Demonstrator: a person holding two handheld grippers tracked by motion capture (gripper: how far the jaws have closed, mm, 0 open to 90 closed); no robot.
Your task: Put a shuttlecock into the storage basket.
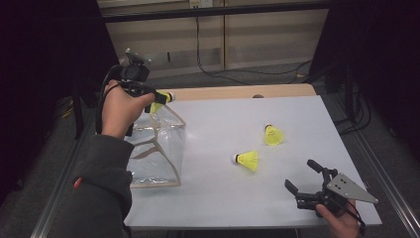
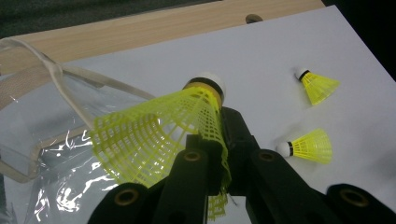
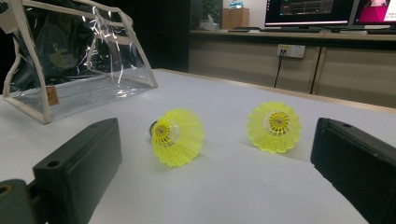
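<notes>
My left gripper (image 1: 161, 97) is shut on a yellow shuttlecock (image 1: 158, 103), held above the open top of a clear plastic bag (image 1: 159, 148) with beige trim. In the left gripper view the jaws pinch the mesh skirt of the held shuttlecock (image 2: 154, 133), and its white cork points away over the bag (image 2: 51, 144). Two more yellow shuttlecocks lie on the white table: one (image 1: 247, 160) near the middle, another (image 1: 273, 135) farther back. My right gripper (image 1: 303, 177) stands open near the front right, empty, facing both shuttlecocks (image 3: 177, 136) (image 3: 274, 126).
The white table top (image 1: 223, 203) ends at a wooden strip (image 1: 237, 92) at the back. The bag (image 3: 79, 60) stands at the left side. Cabinets and cables are beyond the table. A sleeve (image 1: 99, 188) covers the front left corner.
</notes>
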